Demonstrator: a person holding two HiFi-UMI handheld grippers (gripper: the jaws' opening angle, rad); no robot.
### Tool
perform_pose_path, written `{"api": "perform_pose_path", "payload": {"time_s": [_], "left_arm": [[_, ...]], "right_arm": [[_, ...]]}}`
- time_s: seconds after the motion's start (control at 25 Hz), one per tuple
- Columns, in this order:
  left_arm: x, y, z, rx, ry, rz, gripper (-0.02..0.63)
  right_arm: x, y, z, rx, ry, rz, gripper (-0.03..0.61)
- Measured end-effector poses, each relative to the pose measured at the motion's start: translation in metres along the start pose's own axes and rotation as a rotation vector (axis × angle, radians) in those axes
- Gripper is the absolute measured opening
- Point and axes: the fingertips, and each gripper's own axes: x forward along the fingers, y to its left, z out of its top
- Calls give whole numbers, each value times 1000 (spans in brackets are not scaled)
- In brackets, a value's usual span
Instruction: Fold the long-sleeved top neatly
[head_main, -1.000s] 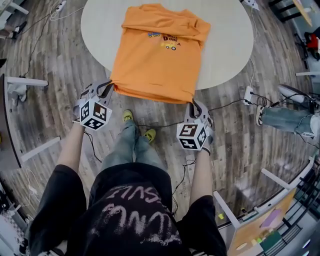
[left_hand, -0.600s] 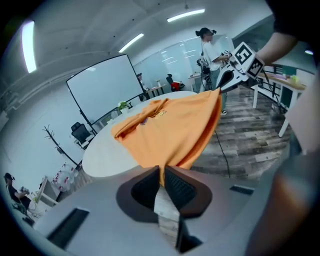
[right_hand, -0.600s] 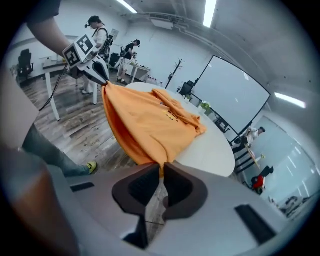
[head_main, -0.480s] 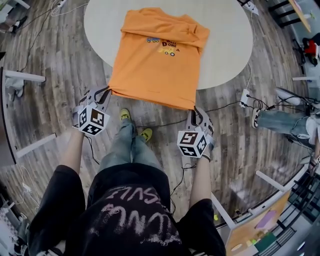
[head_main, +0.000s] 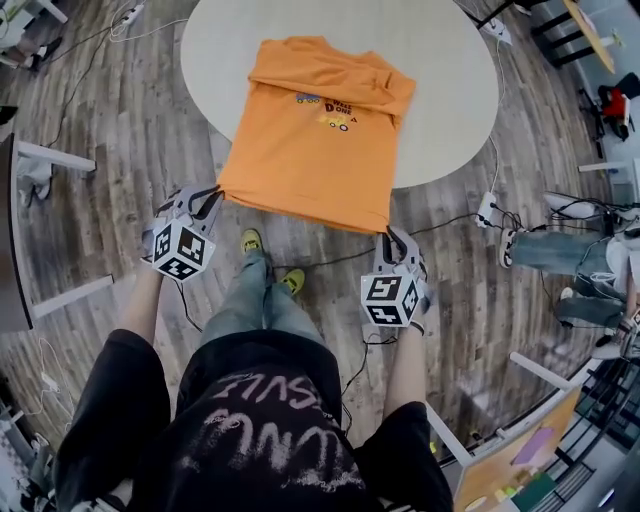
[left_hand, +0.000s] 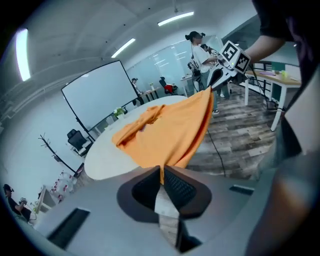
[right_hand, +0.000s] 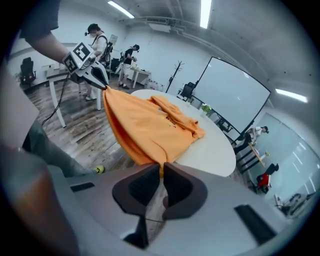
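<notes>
An orange long-sleeved top (head_main: 315, 140) lies on a round white table (head_main: 445, 90), with its sleeves folded in near the collar. Its hem hangs past the table's near edge, stretched between my two grippers. My left gripper (head_main: 214, 193) is shut on the hem's left corner. In the left gripper view the cloth (left_hand: 165, 130) runs up out of the left gripper (left_hand: 161, 171). My right gripper (head_main: 388, 233) is shut on the hem's right corner. The right gripper view shows the fabric (right_hand: 145, 127) pinched in the right gripper (right_hand: 161, 168). Each gripper view shows the other gripper at the far corner.
Wood floor surrounds the table, with cables and a power strip (head_main: 487, 208) at the right. A seated person's legs (head_main: 565, 245) are at the far right. White desk frames (head_main: 60, 160) stand at the left. My feet in yellow shoes (head_main: 270, 262) are under the hem.
Both grippers have drawn the hem back toward me and slightly up. The cloth now hangs flatter and tauter between them, off the table's edge.
</notes>
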Motion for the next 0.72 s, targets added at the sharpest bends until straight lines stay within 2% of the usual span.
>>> {"api": "perform_pose_path", "payload": {"time_s": [0.04, 0.2, 0.36, 0.48, 0.6, 0.72], "left_arm": [[-2, -8, -5, -9, 4, -18, 31], [-17, 4, 8, -48, -57, 19, 31], [-17, -16, -3, -8, -8, -59, 31], [-25, -25, -5, 12, 8, -98, 31], [-34, -35, -7, 40, 31, -175, 31], [-48, -32, 1, 43, 23, -228, 31]], "right_arm": [[-3, 6, -4, -12, 7, 9, 31], [-18, -4, 7, 15, -46, -32, 31], [-16, 22, -14, -8, 33, 85, 29], [-25, 32, -13, -27, 41, 157, 29], [-39, 38, -15, -73, 62, 253, 31], [-53, 30, -6, -90, 63, 303, 31]]}}
